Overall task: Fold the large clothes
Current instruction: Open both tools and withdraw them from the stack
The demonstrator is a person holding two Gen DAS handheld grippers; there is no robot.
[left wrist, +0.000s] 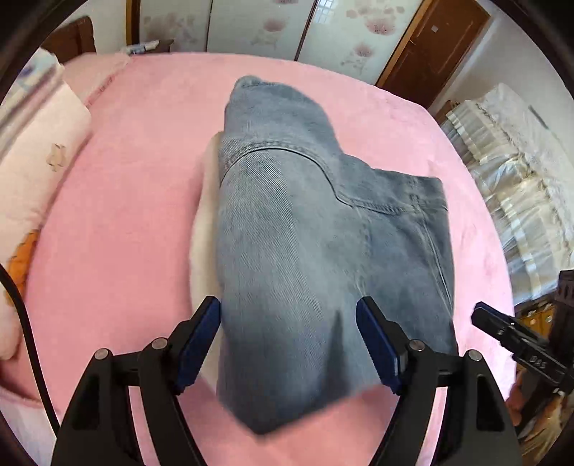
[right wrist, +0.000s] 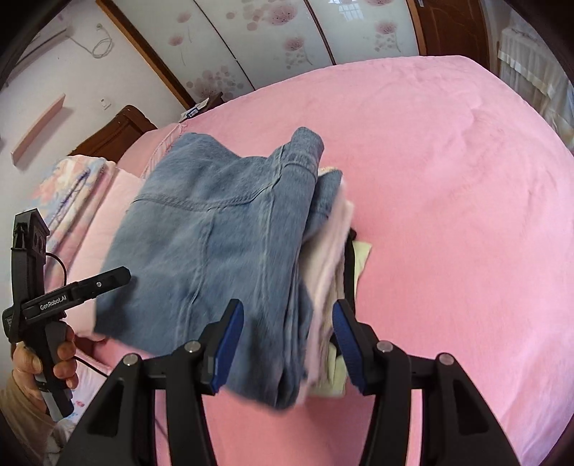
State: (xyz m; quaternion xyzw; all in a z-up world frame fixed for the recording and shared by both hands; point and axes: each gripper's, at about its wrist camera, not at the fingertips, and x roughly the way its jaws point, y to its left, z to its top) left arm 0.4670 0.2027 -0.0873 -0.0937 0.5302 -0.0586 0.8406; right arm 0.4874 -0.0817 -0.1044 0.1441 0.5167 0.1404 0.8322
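folded jeans top a stack on a pink bed, both grippers spread wide

a pair of light blue jeans [left wrist: 305, 229], folded into a thick bundle, lies on the pink bedspread [left wrist: 136, 200] near the middle of the bed. in the left wrist view the bundle's long axis runs away from the camera, its narrower rounded end pointing toward the far floral wardrobe panels [left wrist: 251, 25] and its broad near end reaching in between the fingers. a curved stitched seam crosses the upper layer.

the left gripper [left wrist: 288, 346] stands released, its blue-padded fingers [left wrist: 199, 344] spread on either side of the near end of the denim without pressing it. the right gripper [right wrist: 287, 346] is likewise spread wide, its pads flanking the near edge of the stack rather than clamping it.

the right wrist view shows that the jeans [right wrist: 215, 251] rest on top of other folded pieces: a pale pink garment [right wrist: 332, 243] and a yellowish garment [right wrist: 360, 256] show at the stack's right side, their edges stepped out from under the denim. here the bundle's long axis slants from the near fingers up and left toward the wooden headboard [right wrist: 114, 134].

floral bedding [right wrist: 68, 186] sits at the left edge of the bed. the person's left hand [right wrist: 53, 362] grips the handle of the other tool at the lower left.
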